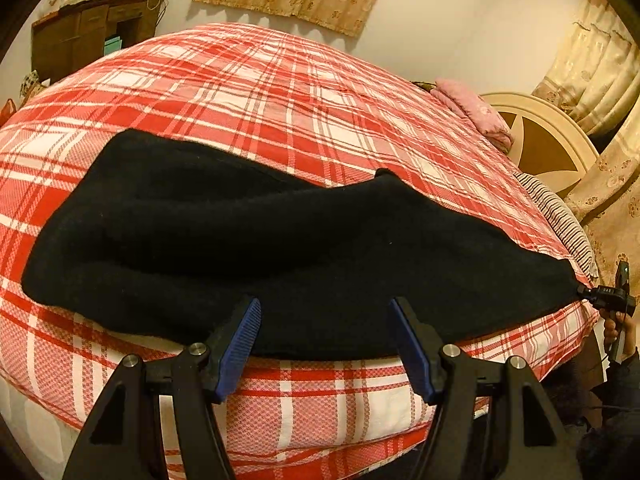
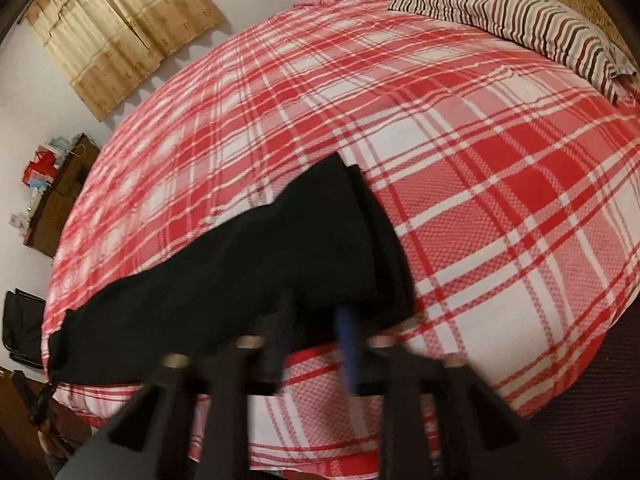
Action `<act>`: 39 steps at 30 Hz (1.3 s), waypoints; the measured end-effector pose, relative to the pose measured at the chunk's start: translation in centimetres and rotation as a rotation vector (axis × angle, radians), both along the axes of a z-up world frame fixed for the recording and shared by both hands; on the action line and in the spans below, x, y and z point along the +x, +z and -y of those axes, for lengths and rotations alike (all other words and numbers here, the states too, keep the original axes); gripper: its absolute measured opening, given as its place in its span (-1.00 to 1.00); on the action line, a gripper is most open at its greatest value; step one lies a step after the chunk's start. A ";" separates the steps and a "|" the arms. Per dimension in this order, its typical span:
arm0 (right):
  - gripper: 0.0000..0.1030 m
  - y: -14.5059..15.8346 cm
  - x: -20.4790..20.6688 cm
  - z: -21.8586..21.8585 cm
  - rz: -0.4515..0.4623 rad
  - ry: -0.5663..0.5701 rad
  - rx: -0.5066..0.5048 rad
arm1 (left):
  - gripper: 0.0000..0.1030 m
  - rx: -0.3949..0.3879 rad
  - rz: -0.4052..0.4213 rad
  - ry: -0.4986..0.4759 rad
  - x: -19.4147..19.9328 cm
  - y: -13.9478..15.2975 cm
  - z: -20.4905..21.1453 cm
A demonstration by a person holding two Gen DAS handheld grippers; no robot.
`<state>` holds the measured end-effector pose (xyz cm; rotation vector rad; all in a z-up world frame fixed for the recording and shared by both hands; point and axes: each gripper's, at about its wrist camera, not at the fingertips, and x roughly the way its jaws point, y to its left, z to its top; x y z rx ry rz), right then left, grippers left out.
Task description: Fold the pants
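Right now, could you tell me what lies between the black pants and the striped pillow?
Only bare plaid bedspread separates pants and pillow, seen in right wrist view.

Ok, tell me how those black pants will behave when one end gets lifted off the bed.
The black pants lie limp and creased on the plaid bedspread, so they will probably sag and drape rather than hold shape. The fabric looks thick and fuzzy, so it likely grips the blue pads well and drags rather than slides on the cover. Nothing suggests fragility.
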<state>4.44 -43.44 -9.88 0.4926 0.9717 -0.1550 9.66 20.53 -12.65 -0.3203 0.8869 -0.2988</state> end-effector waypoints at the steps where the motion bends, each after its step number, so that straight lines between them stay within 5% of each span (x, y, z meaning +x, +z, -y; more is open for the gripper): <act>1: -0.72 -0.1 0.0 0.2 0.001 0.001 0.008 | 0.30 -0.002 -0.004 0.001 0.0 -0.1 0.0; 11: -0.89 1.7 -2.5 -0.2 0.074 0.012 -0.018 | 0.30 -0.008 0.012 0.008 -0.1 0.4 -0.4; 17: -0.95 -0.6 -1.4 1.2 0.023 -0.017 -0.024 | 0.30 0.019 -0.004 0.012 -0.1 -0.1 -0.3; 22: -0.90 0.4 -2.5 0.6 0.016 0.012 -0.063 | 0.30 0.026 0.034 0.013 -0.3 0.6 -0.5; 25: -0.78 1.4 -4.1 1.7 0.027 -0.015 -0.035 | 0.30 0.031 0.062 0.031 -0.2 0.7 -0.7; 26: -0.49 1.8 -4.4 2.1 0.039 -0.034 -0.031 | 0.30 0.036 0.069 0.038 0.1 0.8 -0.8; 27: 0.00 2.5 -4.8 2.4 0.055 -0.058 -0.038 | 0.30 0.041 0.077 0.044 0.3 1.0 -0.8; 30: 0.21 5.3 -4.8 1.9 0.140 -0.088 -0.075 | 0.30 0.058 0.117 0.054 0.9 1.5 -0.7; 35: 0.20 8.5 0.7 -5.6 0.215 0.151 -0.085 | 0.31 0.068 0.122 0.051 2.0 0.3 -0.5; 39: 0.06 7.6 6.8 -13.7 0.221 0.379 0.005 | 0.31 0.105 0.097 0.027 2.0 -1.9 -0.2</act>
